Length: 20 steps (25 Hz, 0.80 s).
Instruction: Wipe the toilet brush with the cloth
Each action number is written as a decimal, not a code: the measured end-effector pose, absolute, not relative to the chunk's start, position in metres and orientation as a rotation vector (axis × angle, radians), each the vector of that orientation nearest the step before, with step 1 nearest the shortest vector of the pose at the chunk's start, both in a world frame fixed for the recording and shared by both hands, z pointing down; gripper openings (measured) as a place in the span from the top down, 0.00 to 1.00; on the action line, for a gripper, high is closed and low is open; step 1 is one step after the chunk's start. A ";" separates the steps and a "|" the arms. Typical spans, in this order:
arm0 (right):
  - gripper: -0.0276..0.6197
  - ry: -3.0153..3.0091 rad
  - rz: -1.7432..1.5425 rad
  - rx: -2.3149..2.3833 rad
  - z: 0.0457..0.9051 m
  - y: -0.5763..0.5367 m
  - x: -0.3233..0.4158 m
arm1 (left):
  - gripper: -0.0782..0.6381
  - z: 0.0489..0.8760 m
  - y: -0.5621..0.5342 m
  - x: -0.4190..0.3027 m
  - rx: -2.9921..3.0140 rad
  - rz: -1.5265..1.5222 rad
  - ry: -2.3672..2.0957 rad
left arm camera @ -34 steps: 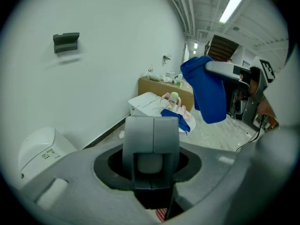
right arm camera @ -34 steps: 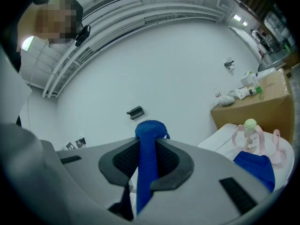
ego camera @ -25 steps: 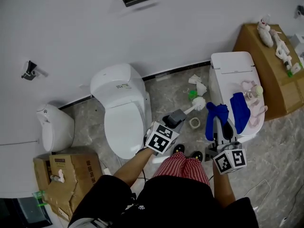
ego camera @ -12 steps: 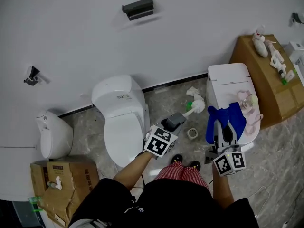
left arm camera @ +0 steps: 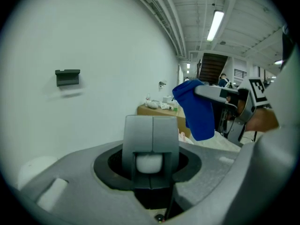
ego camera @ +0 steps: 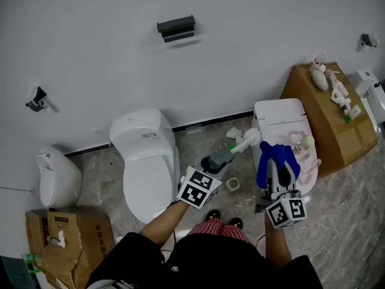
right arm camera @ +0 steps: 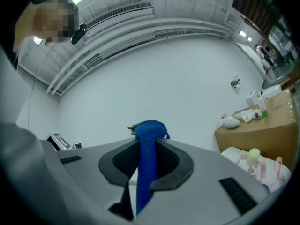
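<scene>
We stand on a grey marble-patterned floor (ego camera: 96, 182) that runs along the foot of a white wall. On it sit a white toilet with its lid down (ego camera: 144, 161), a smaller white ceramic bowl (ego camera: 57, 176) to its left, and a second white closed-lid toilet (ego camera: 277, 116) to its right. Between the two toilets lie a small roll of tape (ego camera: 233, 184) and crumpled white paper (ego camera: 231, 134) near the wall. An open brown cardboard box (ego camera: 78, 233) rests at lower left, and a larger brown cardboard box (ego camera: 313, 125) stands just beside the right toilet.
</scene>
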State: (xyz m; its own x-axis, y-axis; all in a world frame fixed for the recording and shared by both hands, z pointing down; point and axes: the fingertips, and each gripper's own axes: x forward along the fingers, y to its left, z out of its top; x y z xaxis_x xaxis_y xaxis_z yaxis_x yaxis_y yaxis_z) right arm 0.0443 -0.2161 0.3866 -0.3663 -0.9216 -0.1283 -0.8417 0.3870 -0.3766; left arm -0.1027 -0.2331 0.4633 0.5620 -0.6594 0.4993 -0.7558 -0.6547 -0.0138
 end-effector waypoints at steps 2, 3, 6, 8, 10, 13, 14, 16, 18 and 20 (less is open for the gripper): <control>0.86 2.332 -0.336 -1.537 0.380 -0.216 0.045 | 0.66 0.453 -0.234 -0.100 2.613 0.667 -1.194; 0.86 2.330 -0.328 -1.538 0.376 -0.215 0.046 | 0.66 0.447 -0.235 -0.098 2.624 0.652 -1.195; 0.86 2.343 -0.269 -1.541 0.364 -0.214 0.047 | 0.66 0.431 -0.238 -0.094 2.652 0.605 -1.188; 0.86 2.373 -0.197 -1.549 0.356 -0.213 0.046 | 0.66 0.420 -0.239 -0.091 2.662 0.561 -1.184; 0.86 2.383 -0.159 -1.573 0.351 -0.213 0.049 | 0.66 0.408 -0.239 -0.089 2.676 0.515 -1.188; 0.86 2.367 -0.124 -1.597 0.342 -0.214 0.058 | 0.66 0.393 -0.239 -0.081 2.709 0.470 -1.184; 0.86 2.362 -0.109 -1.598 0.339 -0.213 0.061 | 0.66 0.389 -0.238 -0.078 2.720 0.462 -1.178; 0.86 2.344 -0.092 -1.600 0.333 -0.212 0.065 | 0.66 0.382 -0.237 -0.073 2.742 0.451 -1.168; 0.86 2.322 -0.085 -1.597 0.327 -0.213 0.067 | 0.66 0.374 -0.237 -0.070 2.761 0.437 -1.163; 0.86 2.314 -0.070 -1.587 0.320 -0.214 0.065 | 0.66 0.366 -0.237 -0.067 2.781 0.418 -1.156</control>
